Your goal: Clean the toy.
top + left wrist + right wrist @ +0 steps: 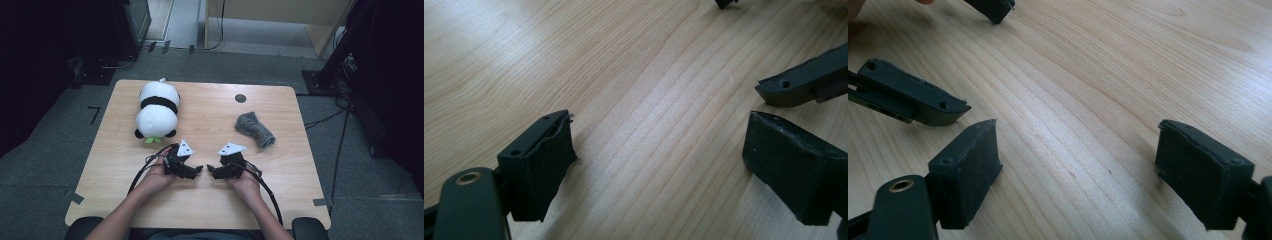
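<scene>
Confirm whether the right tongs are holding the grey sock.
No, the right tongs are open over bare table; the grey sock lies apart.

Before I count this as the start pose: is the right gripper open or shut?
Open. In the right gripper view, the right gripper has its two pads far apart, with bare wooden table between them and nothing held.

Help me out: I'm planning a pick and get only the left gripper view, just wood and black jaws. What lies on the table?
Observer: A panda plush lies on the table, beyond the left claw.
Operator: Anything on the other side?
Observer: A crumpled grey cloth lies beyond the right claw, towards the table's right edge.
Operator: Is the right claw holding something?
Observer: No, its jaws stand open over bare wood, with nothing between them.
</scene>
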A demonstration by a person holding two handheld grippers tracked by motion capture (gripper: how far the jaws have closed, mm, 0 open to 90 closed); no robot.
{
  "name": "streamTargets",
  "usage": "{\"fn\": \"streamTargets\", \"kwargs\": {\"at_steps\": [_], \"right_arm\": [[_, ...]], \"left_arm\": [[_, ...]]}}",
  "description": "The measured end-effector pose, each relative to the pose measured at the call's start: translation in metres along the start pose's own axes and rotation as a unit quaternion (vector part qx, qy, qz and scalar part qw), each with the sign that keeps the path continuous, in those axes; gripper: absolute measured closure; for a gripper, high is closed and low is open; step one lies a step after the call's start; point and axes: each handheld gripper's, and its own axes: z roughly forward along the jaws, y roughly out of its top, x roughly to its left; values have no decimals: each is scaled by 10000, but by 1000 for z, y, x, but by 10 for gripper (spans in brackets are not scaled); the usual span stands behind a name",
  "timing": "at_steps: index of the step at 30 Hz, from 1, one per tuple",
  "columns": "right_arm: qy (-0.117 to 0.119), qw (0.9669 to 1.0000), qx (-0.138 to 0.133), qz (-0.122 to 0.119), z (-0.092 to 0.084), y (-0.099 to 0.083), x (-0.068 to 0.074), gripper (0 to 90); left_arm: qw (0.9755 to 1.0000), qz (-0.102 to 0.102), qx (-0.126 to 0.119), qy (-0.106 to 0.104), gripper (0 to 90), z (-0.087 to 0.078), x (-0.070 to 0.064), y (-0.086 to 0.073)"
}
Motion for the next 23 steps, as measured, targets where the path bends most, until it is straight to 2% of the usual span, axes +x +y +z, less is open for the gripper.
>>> {"fn": "streamTargets", "kwargs": {"at_steps": [23], "right_arm": [[-101, 9999, 55, 90, 1, 0, -1, 111]], "left_arm": [[10000, -3, 0, -4, 127, 0, 0, 0]]}}
